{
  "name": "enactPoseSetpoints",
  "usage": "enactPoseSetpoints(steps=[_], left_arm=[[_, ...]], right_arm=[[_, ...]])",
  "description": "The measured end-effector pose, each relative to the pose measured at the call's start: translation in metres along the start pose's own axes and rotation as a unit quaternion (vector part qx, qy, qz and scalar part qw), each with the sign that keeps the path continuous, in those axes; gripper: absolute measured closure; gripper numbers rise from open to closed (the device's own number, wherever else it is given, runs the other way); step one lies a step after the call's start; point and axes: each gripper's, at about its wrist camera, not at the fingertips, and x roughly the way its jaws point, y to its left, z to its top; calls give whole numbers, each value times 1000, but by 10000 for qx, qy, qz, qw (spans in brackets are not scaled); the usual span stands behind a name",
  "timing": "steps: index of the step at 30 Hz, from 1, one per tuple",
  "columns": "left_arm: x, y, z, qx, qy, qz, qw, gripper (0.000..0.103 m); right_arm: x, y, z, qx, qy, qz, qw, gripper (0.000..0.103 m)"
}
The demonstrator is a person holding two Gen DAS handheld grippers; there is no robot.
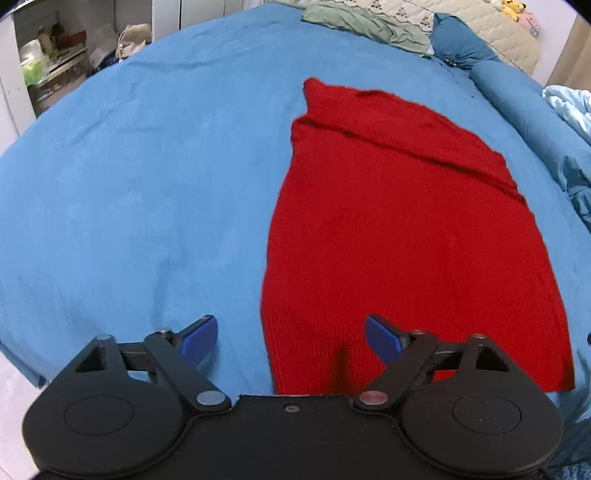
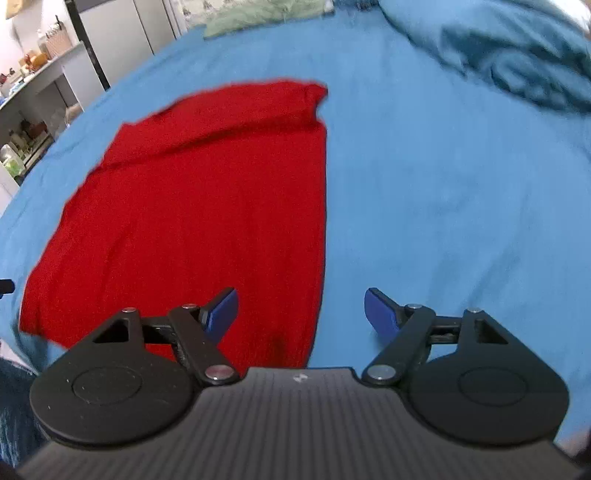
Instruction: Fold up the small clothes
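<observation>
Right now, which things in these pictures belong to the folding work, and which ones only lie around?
For the job:
- red knitted garment, lying flat on the blue bedsheet
- left tool, open
- right tool, open

Only lying about:
- green cloth
- blue pillow
- yellow plush toy
- cluttered shelves

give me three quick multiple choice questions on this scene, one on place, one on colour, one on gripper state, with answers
1. Where does the red knit garment lie?
A. on the blue bedsheet
B. on a shelf
C. in a basket

2. What colour are the gripper finger pads?
A. red
B. blue
C. white

3. How is the left gripper?
A. shut on the garment
B. open, holding nothing
C. shut on the sheet

Answers:
1. A, the garment is spread flat on the sheet.
2. B, both pads show blue.
3. B, its fingers stand wide apart over the garment's near edge; the right gripper is open too.
</observation>
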Motion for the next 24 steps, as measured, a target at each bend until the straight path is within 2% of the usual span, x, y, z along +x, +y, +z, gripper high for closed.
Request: enactPoseSetpoints(steps=[4, 7, 9, 12, 14, 17, 19, 21, 23, 24], left_arm=[[11, -8, -9, 22, 20, -44, 10000, 19], [17, -8, -12, 112, 40, -6, 9999, 28], [20, -4, -17, 84, 63, -33, 9999, 30], [24, -4, -21, 168, 138, -31, 9998, 49], [25, -6, -24, 275, 141, 70, 9995, 55], [28, -10, -25, 351, 137, 73, 9993, 63], [28, -12, -27, 392, 127, 61, 9991, 79], [29, -13, -27, 395, 138, 19, 9991, 89], [29, -14, -27, 387, 131, 24, 9992, 91], [28, -14, -28, 371, 124, 21, 9992, 93]], right_arm=[[-1, 7, -26, 111, 105, 22, 9999, 15], [-2, 13, -39, 182, 39, -50, 9998, 16], [-1, 16, -47, 270, 35, -98, 9996, 18], [4, 17, -54, 375, 52, -87, 9992, 24], [11, 18, -60, 399, 118, -107, 9991, 32], [17, 22, -64, 304, 107, -166, 9993, 38], [17, 23, -65, 279, 76, -169, 9994, 45], [17, 23, -66, 301, 63, -149, 9994, 53], [17, 21, -65, 371, 85, -115, 9992, 67], [17, 20, -65, 421, 103, -90, 9990, 68]])
